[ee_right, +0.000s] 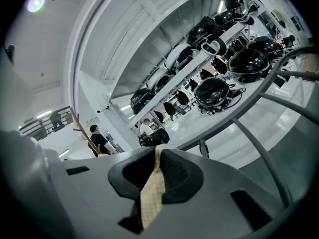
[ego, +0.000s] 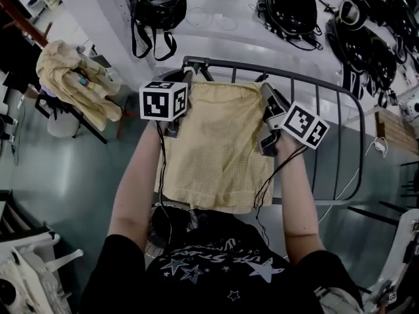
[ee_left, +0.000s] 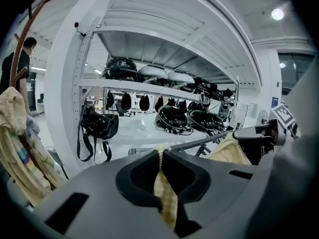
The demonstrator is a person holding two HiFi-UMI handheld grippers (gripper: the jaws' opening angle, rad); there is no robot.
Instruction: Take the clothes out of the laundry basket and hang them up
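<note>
A pale yellow waffle-knit garment hangs spread flat between my two grippers, its top edge level with the grey metal drying rack's rail. My left gripper is shut on the garment's top left corner. My right gripper is shut on the top right corner. In the left gripper view a strip of the yellow cloth is pinched between the dark jaws. The right gripper view shows the same, with yellow cloth squeezed between its jaws. The laundry basket is hidden beneath the cloth and the person's arms.
Another pale yellow garment is draped on a brown coat stand at the left. White shelving holds black bags and helmets. The rack's curved bars run to the right. A person in black stands far left.
</note>
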